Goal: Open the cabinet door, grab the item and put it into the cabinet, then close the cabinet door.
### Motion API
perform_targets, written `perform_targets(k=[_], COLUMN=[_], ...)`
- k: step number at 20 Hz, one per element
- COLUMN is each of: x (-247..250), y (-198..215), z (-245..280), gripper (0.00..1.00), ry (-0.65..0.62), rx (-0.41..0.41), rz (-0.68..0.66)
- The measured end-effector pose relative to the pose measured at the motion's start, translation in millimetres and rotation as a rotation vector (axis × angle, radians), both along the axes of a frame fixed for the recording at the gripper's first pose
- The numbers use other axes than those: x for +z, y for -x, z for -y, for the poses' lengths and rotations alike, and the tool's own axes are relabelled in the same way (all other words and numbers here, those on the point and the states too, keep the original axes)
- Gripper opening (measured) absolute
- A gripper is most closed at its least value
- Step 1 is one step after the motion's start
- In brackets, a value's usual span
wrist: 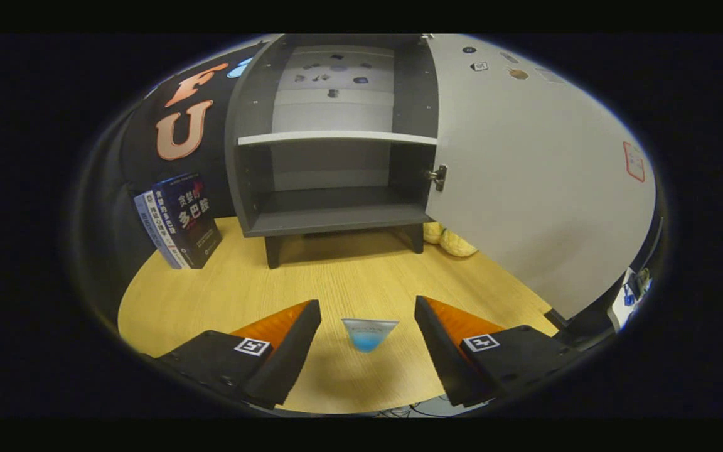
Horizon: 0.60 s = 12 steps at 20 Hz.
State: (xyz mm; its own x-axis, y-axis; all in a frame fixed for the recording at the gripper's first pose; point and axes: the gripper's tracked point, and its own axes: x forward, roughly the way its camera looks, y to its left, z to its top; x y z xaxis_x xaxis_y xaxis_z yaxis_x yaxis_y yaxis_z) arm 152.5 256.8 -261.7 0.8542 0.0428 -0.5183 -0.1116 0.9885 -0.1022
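While the gripper (368, 320) gapes, the cabinet (336, 141) stands with its door (524, 182) swung right.
Between its fingers, untouched, a blue triangular item (369, 334) on the table (336, 276) points its tip nearward.

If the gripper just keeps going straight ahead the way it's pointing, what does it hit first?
Probably the small clear triangular cup with blue liquid, sitting between the open gripper fingers. Beyond it stands the open grey cabinet; depth is hard to judge.

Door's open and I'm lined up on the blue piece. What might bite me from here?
The gripper is open, with the small blue item lying low on the table between the fingers; a shallow grasp may slip. The open cabinet door stands close on the right and could be clipped. The shelf limits headroom inside.
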Motion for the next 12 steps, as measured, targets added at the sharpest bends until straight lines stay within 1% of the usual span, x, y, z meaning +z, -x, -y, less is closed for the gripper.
perform_targets(k=[2,4,9,10,12], x=[-12.7,-22.8,-40.3,-40.7,-42.3], y=[0.7,0.7,3.6,1.5,2.9], z=[-0.3,1.1,3.5,1.3,0.8], gripper=[0.96,0.96,0.74,0.74,0.66], ry=[-0.006,-0.013,-0.049,-0.061,-0.067], rx=[-0.004,-0.025,-0.068,-0.071,-0.067], rz=[-0.043,-0.076,-0.149,-0.149,-0.165])
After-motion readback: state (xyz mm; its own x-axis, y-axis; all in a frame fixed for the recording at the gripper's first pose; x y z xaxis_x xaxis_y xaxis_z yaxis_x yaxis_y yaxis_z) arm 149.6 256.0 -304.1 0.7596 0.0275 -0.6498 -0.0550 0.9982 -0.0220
